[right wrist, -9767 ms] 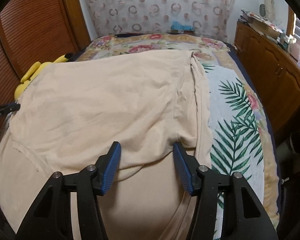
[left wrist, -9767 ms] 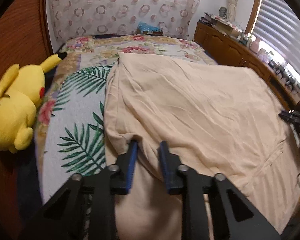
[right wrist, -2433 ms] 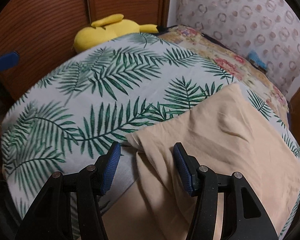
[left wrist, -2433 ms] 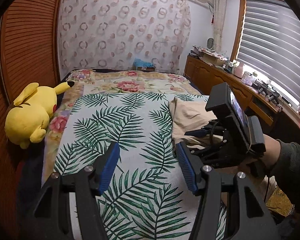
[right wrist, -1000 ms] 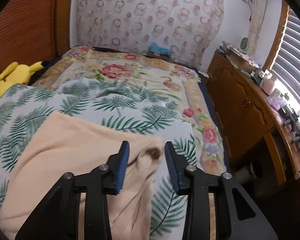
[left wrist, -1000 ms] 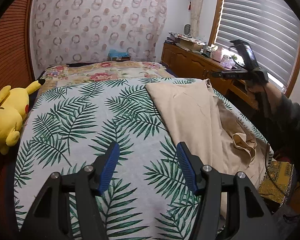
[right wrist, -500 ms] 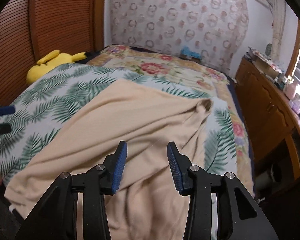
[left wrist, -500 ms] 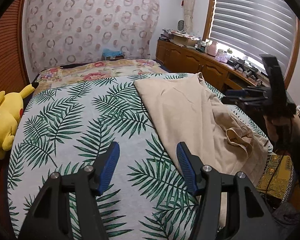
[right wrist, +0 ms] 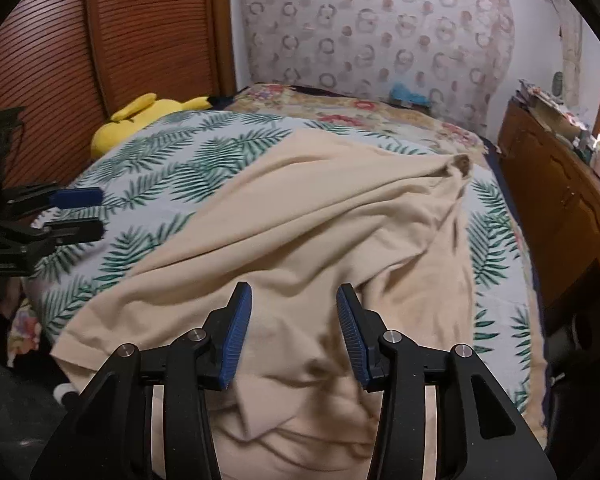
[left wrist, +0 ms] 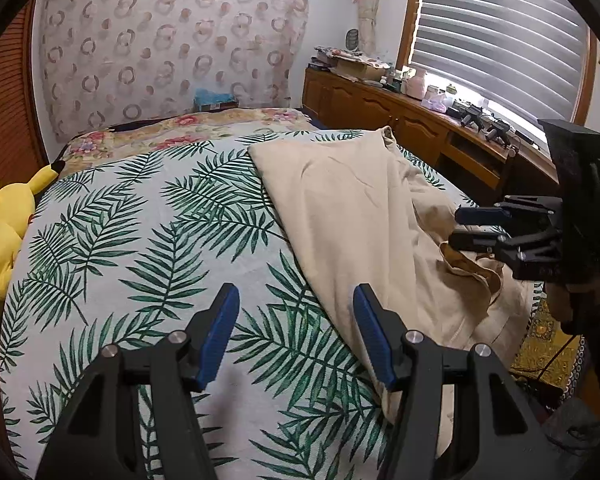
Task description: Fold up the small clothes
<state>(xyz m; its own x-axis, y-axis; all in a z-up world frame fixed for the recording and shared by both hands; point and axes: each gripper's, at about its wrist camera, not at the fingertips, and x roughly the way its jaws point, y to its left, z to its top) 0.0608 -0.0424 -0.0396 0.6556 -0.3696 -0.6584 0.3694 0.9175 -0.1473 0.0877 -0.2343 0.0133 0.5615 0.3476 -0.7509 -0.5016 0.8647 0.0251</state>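
- The beige garment (left wrist: 352, 200) lies folded lengthwise on the bed's palm-leaf bedspread (left wrist: 140, 240), along the side nearer the wooden dresser (left wrist: 400, 120).
- Seen from the right wrist, the same garment (right wrist: 320, 220) spreads in rumpled layers, with a bunched corner at its far end and a collar-like flap just under the camera.
- The left tongs (left wrist: 296, 320) are released, blue pads wide apart, holding nothing. They hover over the bedspread, with the garment's near long edge beside the right-hand pad.
- In the right wrist view the left tongs (right wrist: 78, 212) stand over the bedspread, apart from the garment, on the side away from the dresser (right wrist: 560, 200).
- The right tongs (right wrist: 294, 322) are released too, pads parted over the garment's near end, with no cloth between them.
- From the left wrist, the right tongs (left wrist: 472, 226) hang above the crumpled near part of the garment, on its dresser side.
- A yellow plush toy (left wrist: 0, 236) lies at the bedspread's edge, well apart from the garment, beside the slatted wooden door (right wrist: 100, 40).
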